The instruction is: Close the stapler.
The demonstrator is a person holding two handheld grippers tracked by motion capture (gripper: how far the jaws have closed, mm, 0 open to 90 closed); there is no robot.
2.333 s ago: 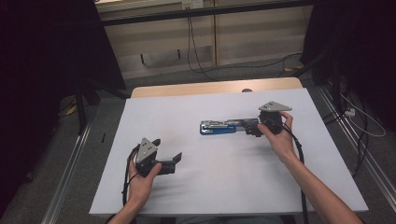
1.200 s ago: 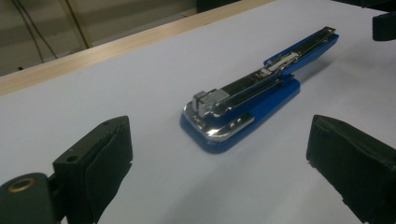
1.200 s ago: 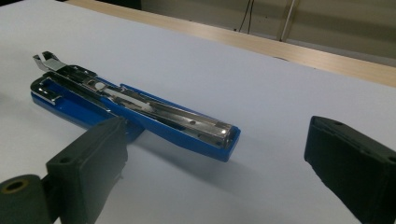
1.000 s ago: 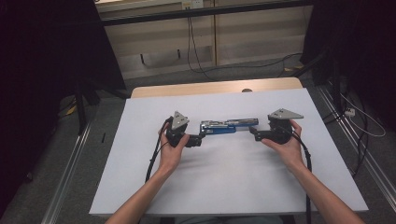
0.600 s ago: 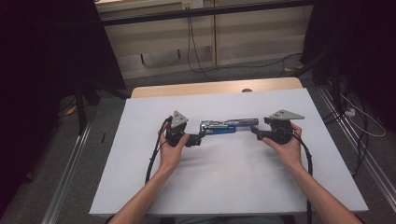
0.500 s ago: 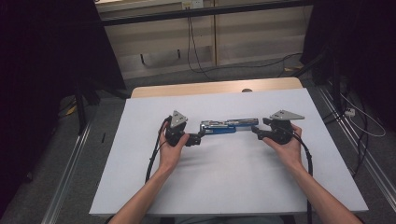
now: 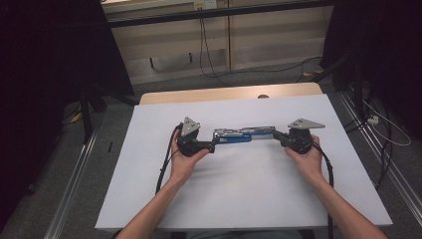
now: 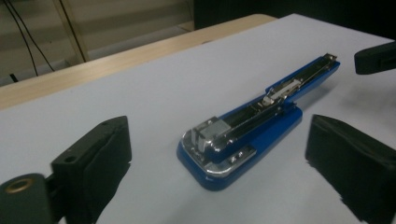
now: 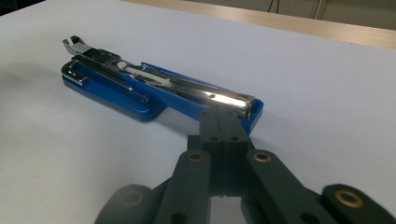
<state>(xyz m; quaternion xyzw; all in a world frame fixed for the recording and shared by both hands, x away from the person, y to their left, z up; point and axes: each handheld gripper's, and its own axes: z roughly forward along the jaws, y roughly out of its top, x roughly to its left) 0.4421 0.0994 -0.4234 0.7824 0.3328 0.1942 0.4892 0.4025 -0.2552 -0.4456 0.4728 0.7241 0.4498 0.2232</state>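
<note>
left gripper [image 8: 219, 186]: jaws wide, straddling stapler [image 8: 252, 135] mid-frame | right gripper [image 9: 226, 122]: just clenched, empty, touching its end | risk: stapler slides away; nothing pins it

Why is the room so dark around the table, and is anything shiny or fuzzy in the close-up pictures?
High view: light falls on the white table, while the sides of the room sit in deep shadow. Right gripper view: the stapler has a bright glare on its metal rail, and the nearest jaw parts look soft. Left gripper view: the stapler's chrome end gleams; the jaws at the picture's bottom corners are slightly blurred.
</note>
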